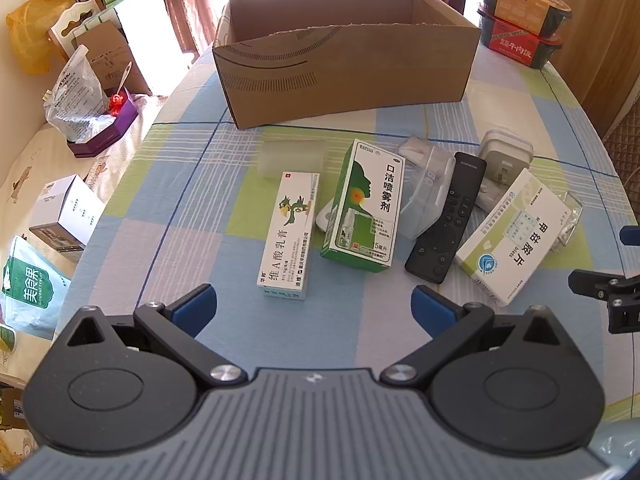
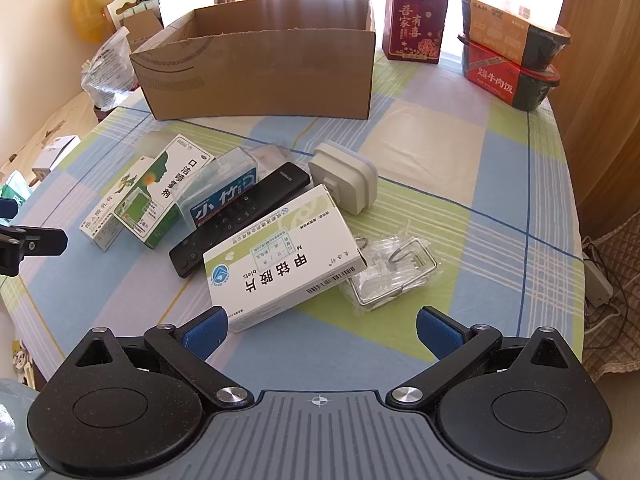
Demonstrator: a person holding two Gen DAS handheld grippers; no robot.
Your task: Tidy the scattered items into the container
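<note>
An open cardboard box (image 1: pixel 344 76) (image 2: pixel 260 72) stands at the far side of the checked tablecloth. In front of it lie a long white ointment carton (image 1: pixel 289 236) (image 2: pixel 105 216), a green spray carton (image 1: pixel 366 208) (image 2: pixel 164 192), a black remote (image 1: pixel 450 220) (image 2: pixel 240 220), a white tablet carton (image 1: pixel 510 236) (image 2: pixel 280 258), a clear plastic case (image 1: pixel 428 192) (image 2: pixel 224 188), a white charger block (image 1: pixel 506 156) (image 2: pixel 346 176) and a clear bag with wire hooks (image 2: pixel 394 270). My left gripper (image 1: pixel 314 310) is open just short of the ointment carton. My right gripper (image 2: pixel 322 330) is open near the tablet carton.
Stacked instant-meal tubs (image 2: pixel 512 48) (image 1: pixel 520 28) and a red gift box (image 2: pixel 414 22) stand at the far right of the table. A sofa on the left holds bags and boxes (image 1: pixel 68 212). A translucent block (image 1: pixel 292 158) lies near the cardboard box. The right table edge drops to cables (image 2: pixel 600 288).
</note>
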